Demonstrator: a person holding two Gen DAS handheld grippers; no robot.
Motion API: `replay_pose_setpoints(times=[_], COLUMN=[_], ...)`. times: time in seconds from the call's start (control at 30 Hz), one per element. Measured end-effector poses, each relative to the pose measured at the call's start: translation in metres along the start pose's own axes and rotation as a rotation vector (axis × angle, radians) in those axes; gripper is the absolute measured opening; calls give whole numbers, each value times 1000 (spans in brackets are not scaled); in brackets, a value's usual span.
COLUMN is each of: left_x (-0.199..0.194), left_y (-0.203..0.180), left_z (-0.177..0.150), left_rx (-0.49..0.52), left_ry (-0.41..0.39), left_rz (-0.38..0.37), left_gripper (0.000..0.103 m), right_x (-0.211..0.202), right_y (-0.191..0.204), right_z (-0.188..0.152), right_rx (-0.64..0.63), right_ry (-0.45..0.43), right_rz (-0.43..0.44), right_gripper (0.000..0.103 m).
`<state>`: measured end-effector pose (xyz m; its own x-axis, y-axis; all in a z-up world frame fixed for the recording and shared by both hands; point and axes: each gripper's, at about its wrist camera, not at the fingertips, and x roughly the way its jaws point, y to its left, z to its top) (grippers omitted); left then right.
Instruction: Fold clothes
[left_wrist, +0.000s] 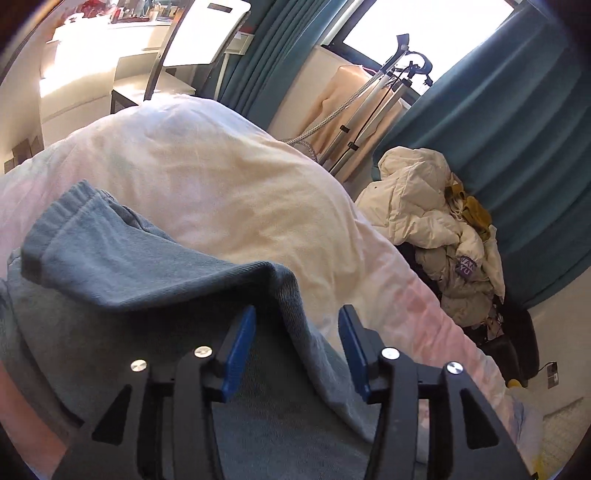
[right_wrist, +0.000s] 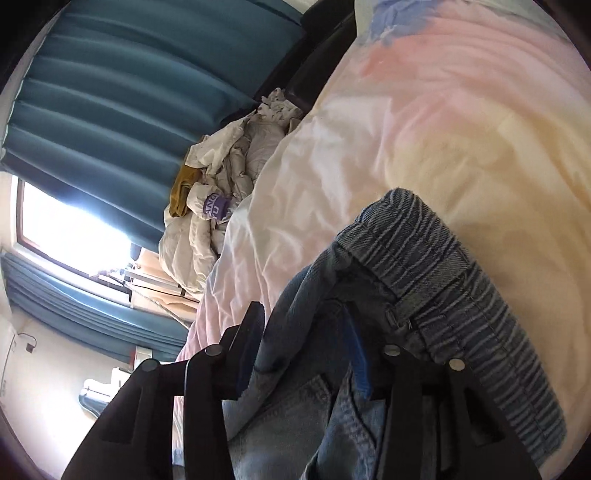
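Observation:
Blue-grey jeans (left_wrist: 129, 269) lie on a pale pink and cream bed cover (left_wrist: 221, 177). In the left wrist view a raised fold of the denim runs down between the blue pads (left_wrist: 240, 350) of my left gripper (left_wrist: 297, 347), whose jaws stand wide apart. In the right wrist view the jeans' ribbed elastic waistband (right_wrist: 443, 258) is bunched up and draped over the right-hand finger of my right gripper (right_wrist: 304, 343). Denim fills the wide gap between its fingers, and part of the blue pad (right_wrist: 356, 354) is hidden by cloth.
A heap of cream puffer jackets (left_wrist: 424, 206) (right_wrist: 221, 177) sits beside the bed, against teal curtains (left_wrist: 517, 147) (right_wrist: 110, 92). A garment steamer stand (left_wrist: 373, 110) rises by the bright window. White furniture (left_wrist: 92, 74) stands beyond the bed.

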<state>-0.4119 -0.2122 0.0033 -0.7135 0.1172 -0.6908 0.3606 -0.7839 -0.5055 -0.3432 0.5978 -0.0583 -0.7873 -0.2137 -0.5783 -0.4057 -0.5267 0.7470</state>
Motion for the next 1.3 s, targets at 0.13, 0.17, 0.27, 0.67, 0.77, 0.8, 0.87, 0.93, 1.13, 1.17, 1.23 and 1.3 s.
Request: replay_pose_setpoints(times=[0.13,0.17,0.27,0.67,0.77,0.8,0.87,0.93,1.13,1.17,1.23,1.3], left_x=[-33,-36,-39,-15,-4,0,8,14,2,-4,-16,-32], left_y=[33,44,78,124,118,117,118,121,102,99,93,87], left_z=[-15,-21,-45,-128,-124,-122,-118,-116,-112,-111,-108,-106], left_rx=[-87,-130,-236,-360,-337,-336,-348,-380,-271,-260,-247,-233], left_ry=[80,122,244,413,362,344,308,269,128,109,77,55], left_rz=[-55,-72,-107,-189,-277,-288,-294,-294,-195,-197,-200,-205], left_gripper=[54,54,54,54,54,52,44,24,7,7,6,6], right_x=[-35,-43,-62,-68,-48,-42,-35,-34,-34,-36,-42,-51], right_y=[7,7,2,-65,-72,-75,-74,-73,-76,-76,-75,-68], right_z=[-19,-24,-42,-109,-120,-123,-123,-118,-111,-111,-108,-101], right_rx=[-29,-31,-15,232,258,266,256,242,165,155,144,115], right_ry=[14,14,29,64,78,82,51,-4,-76,-77,-76,-74], right_rz=[-2,-6,-25,-11,4,10,-2,-19,-70,-72,-65,-49], right_gripper=[48,49,53,75,75,75,75,73,29,25,14,12])
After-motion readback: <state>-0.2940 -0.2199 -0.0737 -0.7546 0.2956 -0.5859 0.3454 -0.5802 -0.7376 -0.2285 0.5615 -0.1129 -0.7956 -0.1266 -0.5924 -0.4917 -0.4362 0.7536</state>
